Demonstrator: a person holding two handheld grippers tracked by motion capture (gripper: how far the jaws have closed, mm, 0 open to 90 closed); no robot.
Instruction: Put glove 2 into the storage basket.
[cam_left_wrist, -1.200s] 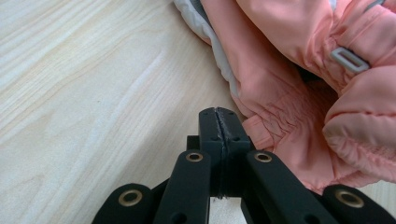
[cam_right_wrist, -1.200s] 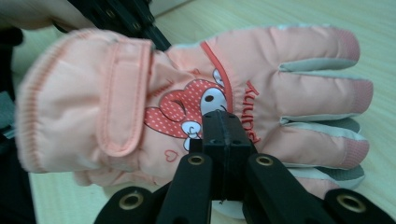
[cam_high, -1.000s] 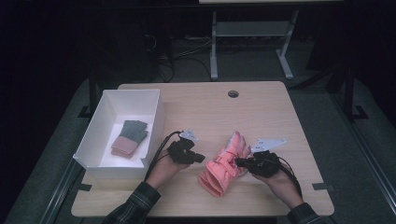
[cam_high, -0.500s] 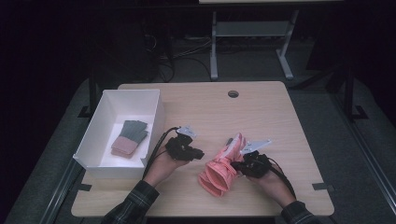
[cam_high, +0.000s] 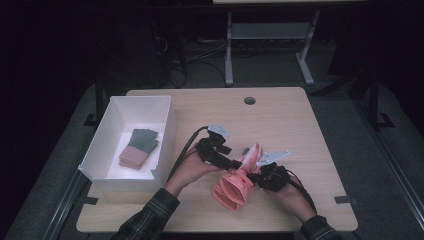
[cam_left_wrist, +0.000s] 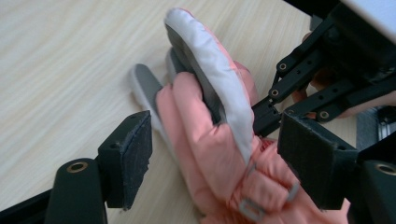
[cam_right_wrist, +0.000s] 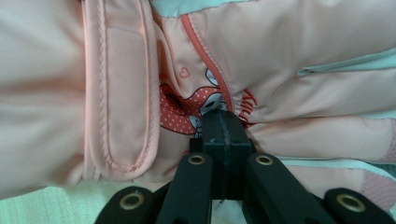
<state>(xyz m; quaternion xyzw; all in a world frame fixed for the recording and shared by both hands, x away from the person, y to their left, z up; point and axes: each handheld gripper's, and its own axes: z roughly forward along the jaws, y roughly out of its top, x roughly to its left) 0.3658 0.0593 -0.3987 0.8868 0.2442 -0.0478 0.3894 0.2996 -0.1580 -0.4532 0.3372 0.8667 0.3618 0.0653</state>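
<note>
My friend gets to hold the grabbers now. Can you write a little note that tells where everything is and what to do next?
Left gripper: its jaws have just been opening; they stand apart with the pink glove between them, pads not pressing.
Right gripper: shut on the pink glove, pinching its fabric.
The glove lies on the table, near the front edge.
The white box at the left holds a folded pink and green pair of gloves.
Done: one pair is boxed. Left, probably: put the pink glove into the box too.
</note>
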